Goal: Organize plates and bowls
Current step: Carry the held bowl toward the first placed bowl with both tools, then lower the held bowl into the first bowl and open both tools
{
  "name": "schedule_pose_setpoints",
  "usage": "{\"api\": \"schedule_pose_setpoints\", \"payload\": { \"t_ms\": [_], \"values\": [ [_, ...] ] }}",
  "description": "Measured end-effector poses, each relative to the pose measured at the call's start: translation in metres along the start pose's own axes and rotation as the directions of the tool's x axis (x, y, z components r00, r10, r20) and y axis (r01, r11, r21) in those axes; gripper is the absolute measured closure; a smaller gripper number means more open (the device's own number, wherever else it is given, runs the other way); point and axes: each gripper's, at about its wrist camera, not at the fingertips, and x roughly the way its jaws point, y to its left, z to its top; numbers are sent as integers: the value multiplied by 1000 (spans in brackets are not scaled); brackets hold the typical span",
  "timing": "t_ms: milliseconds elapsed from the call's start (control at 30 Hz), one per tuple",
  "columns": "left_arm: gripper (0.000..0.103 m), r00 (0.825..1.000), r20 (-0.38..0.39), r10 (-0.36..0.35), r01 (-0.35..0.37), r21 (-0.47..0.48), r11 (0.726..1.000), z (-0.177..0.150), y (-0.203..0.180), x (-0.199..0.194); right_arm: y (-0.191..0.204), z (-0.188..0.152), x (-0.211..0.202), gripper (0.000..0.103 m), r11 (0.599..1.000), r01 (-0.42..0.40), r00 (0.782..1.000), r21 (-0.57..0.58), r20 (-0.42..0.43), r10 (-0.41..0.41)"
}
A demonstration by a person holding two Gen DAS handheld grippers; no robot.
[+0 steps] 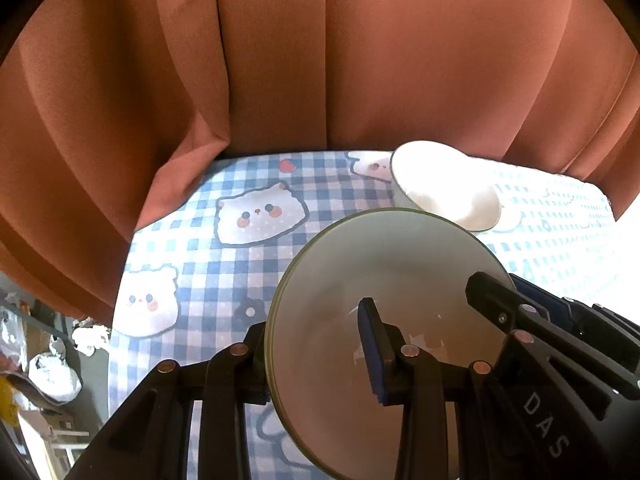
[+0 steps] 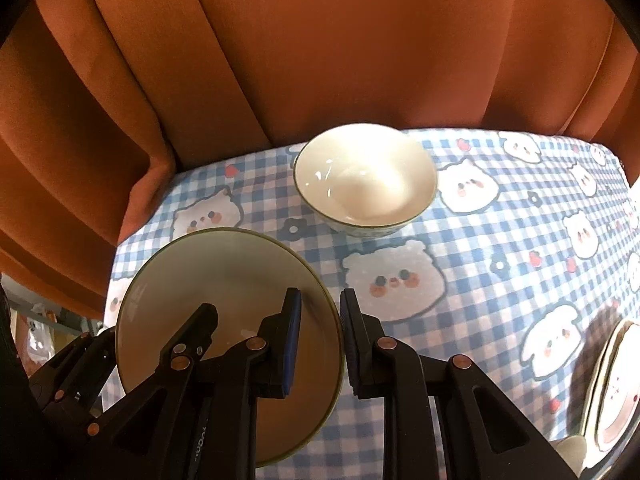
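Observation:
A shallow cream bowl with a green rim [image 1: 384, 264] hangs above the checked tablecloth, held from both sides. My left gripper [image 1: 312, 332] is shut on its left rim, one finger inside the bowl and one outside. In the right wrist view the same bowl [image 2: 224, 272] fills the lower left, and my right gripper [image 2: 320, 300] is shut on its right rim. The right gripper [image 1: 492, 292] also shows at the bowl's right edge, and the left gripper [image 2: 208, 312] at its left side. A deeper white bowl [image 2: 364, 176] stands on the table behind, near the curtain [image 1: 448, 188].
The blue checked tablecloth with cartoon bears [image 2: 460, 264] covers the table. An orange curtain [image 2: 320, 60] hangs right behind its far edge. Stacked plates [image 2: 616, 380] lie at the right edge. Left of the table, bags and boxes [image 1: 52, 372] litter the floor.

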Motion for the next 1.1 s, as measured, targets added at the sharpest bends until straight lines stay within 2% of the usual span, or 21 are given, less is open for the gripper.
{"api": "schedule_pose_setpoints", "payload": {
  "t_ms": [233, 600, 667, 700, 1100],
  "values": [
    [69, 999, 27, 34, -34, -11, 999, -11, -31, -32, -22, -10, -34, 79, 999, -39, 999, -20, 26, 40],
    [69, 998, 45, 35, -34, -20, 999, -29, -84, -63, -76, -21, -86, 79, 998, -58, 997, -38, 56, 60],
    [69, 998, 45, 35, -35, -16, 999, -33, -95, -67, -84, -24, -91, 79, 997, -63, 996, -38, 57, 65],
    [69, 1000, 19, 17, -17, -19, 1000, -36, -100, -69, -89, -26, -93, 79, 997, -64, 996, -38, 57, 66],
    [69, 999, 37, -1, 1, -6, 1000, -73, -160, -89, -151, -55, -119, 79, 997, -70, 995, -37, 71, 73]
  ]
}}
